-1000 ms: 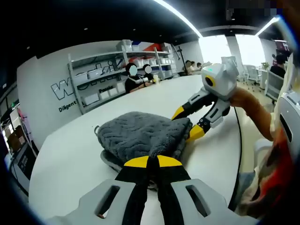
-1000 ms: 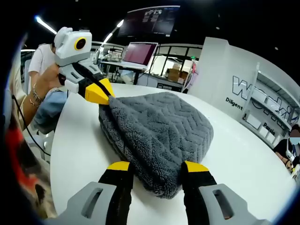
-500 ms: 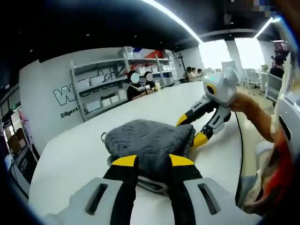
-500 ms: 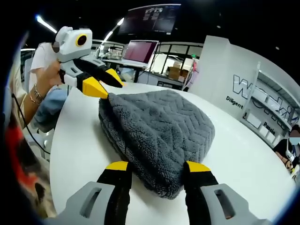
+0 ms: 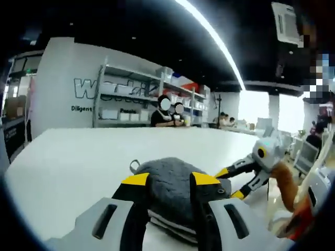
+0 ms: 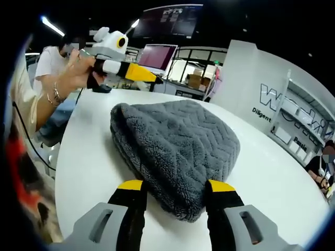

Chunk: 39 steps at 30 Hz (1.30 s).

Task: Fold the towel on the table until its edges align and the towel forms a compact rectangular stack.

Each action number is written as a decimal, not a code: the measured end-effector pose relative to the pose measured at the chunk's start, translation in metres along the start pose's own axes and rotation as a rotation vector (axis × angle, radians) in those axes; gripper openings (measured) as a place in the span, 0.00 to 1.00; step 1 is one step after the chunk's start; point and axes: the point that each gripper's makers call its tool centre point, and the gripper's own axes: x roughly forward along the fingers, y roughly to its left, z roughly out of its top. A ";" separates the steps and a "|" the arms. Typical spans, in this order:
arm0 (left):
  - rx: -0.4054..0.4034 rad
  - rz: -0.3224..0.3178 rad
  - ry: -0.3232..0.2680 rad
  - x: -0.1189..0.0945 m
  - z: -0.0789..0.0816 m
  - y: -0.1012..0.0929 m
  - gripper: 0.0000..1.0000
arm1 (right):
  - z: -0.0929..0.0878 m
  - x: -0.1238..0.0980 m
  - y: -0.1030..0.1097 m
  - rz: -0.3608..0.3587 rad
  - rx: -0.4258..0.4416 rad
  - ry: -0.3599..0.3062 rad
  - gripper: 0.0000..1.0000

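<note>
My left gripper (image 5: 167,180) hangs above the folded grey towel (image 6: 175,149), jaws parted and holding nothing. My right gripper (image 6: 175,185) has its jaws spread on either side of the towel's near end. The towel lies stacked on the white table (image 6: 84,157), near its rounded edge.

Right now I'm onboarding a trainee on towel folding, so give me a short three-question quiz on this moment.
1. True or false: the left gripper is touching the grey towel.
2. Multiple choice: the towel on the white table is (a) spread flat in one layer, (b) folded into a thick stack, (c) hanging off the edge.
3. Fill in: the right gripper has its jaws ____ with the towel's near end between them.

Key: 1 false, it is lifted clear above the table; 2 b; 3 open.
</note>
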 end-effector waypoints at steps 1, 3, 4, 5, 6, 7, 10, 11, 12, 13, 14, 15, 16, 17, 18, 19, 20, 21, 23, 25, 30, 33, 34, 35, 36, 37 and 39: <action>-0.012 0.018 0.024 0.004 -0.005 0.005 0.29 | 0.000 0.000 0.000 0.000 0.000 0.000 0.44; -0.061 0.049 0.048 0.013 -0.013 0.015 0.30 | 0.000 0.000 0.000 0.000 -0.003 0.001 0.44; -0.092 0.046 0.061 0.016 -0.017 0.017 0.31 | 0.000 0.000 0.000 0.000 -0.003 0.001 0.44; -0.121 0.039 0.074 0.018 -0.021 0.018 0.31 | 0.000 0.000 -0.001 0.000 -0.003 0.001 0.44; -0.145 0.027 0.080 0.020 -0.023 0.017 0.31 | 0.000 0.000 -0.001 0.000 -0.003 0.001 0.44; -0.159 0.010 0.076 0.022 -0.024 0.014 0.31 | 0.000 0.000 -0.001 0.000 -0.003 0.000 0.44; -0.179 -0.027 0.091 0.026 -0.030 0.005 0.30 | 0.000 0.001 -0.001 0.001 -0.001 -0.003 0.44; -0.180 -0.031 0.102 0.027 -0.033 0.003 0.30 | 0.000 0.001 -0.001 0.001 0.000 -0.004 0.44; -0.181 -0.029 0.116 0.028 -0.037 0.003 0.30 | 0.000 0.001 -0.001 0.001 0.001 -0.004 0.44; -0.181 -0.026 0.134 0.029 -0.041 0.004 0.30 | 0.000 0.001 -0.001 0.001 0.001 -0.005 0.44; -0.182 -0.022 0.142 0.030 -0.045 0.005 0.30 | 0.000 0.001 -0.001 0.001 0.001 -0.004 0.44; -0.181 -0.021 0.148 0.031 -0.048 0.005 0.31 | 0.000 0.001 -0.001 0.001 0.000 -0.004 0.44; -0.183 -0.022 0.154 0.031 -0.050 0.004 0.30 | 0.000 0.001 -0.001 0.001 -0.001 -0.004 0.44; -0.189 -0.027 0.155 0.031 -0.051 0.004 0.30 | 0.000 0.001 -0.001 0.001 -0.001 -0.004 0.44; -0.196 -0.036 0.152 0.032 -0.050 0.001 0.30 | 0.000 0.001 -0.001 0.001 -0.002 -0.003 0.44; -0.204 -0.046 0.149 0.033 -0.049 0.000 0.29 | 0.000 0.001 -0.002 0.001 -0.001 -0.003 0.44; -0.225 -0.068 0.136 0.034 -0.047 -0.005 0.28 | 0.000 0.001 -0.002 0.001 0.000 -0.003 0.45; -0.241 -0.081 0.114 0.035 -0.044 -0.008 0.27 | 0.000 0.001 -0.002 0.001 0.000 -0.004 0.45; -0.265 -0.082 0.097 0.036 -0.042 -0.008 0.21 | 0.000 0.000 -0.002 0.000 0.001 -0.004 0.45; -0.264 -0.090 0.080 0.037 -0.039 -0.010 0.14 | 0.000 0.000 -0.002 -0.002 -0.001 -0.002 0.46; -0.280 -0.117 0.055 0.038 -0.033 -0.017 0.08 | -0.001 -0.002 -0.003 -0.008 0.002 0.000 0.49; -0.295 -0.140 0.032 0.037 -0.027 -0.023 0.07 | -0.001 -0.003 -0.004 -0.011 0.010 -0.002 0.53; -0.308 -0.153 0.018 0.037 -0.023 -0.026 0.07 | -0.001 -0.003 -0.004 -0.013 0.013 -0.002 0.55; -0.324 -0.166 0.002 0.036 -0.018 -0.028 0.07 | -0.001 -0.003 -0.005 -0.016 0.014 -0.001 0.58; -0.332 -0.173 -0.007 0.036 -0.016 -0.030 0.07 | -0.002 -0.003 -0.004 -0.016 0.013 0.001 0.63; -0.342 -0.187 -0.017 0.036 -0.011 -0.033 0.06 | -0.003 -0.003 -0.003 -0.011 0.013 0.005 0.65; -0.351 -0.207 -0.031 0.036 -0.004 -0.038 0.06 | -0.003 -0.003 -0.001 -0.005 0.015 0.004 0.67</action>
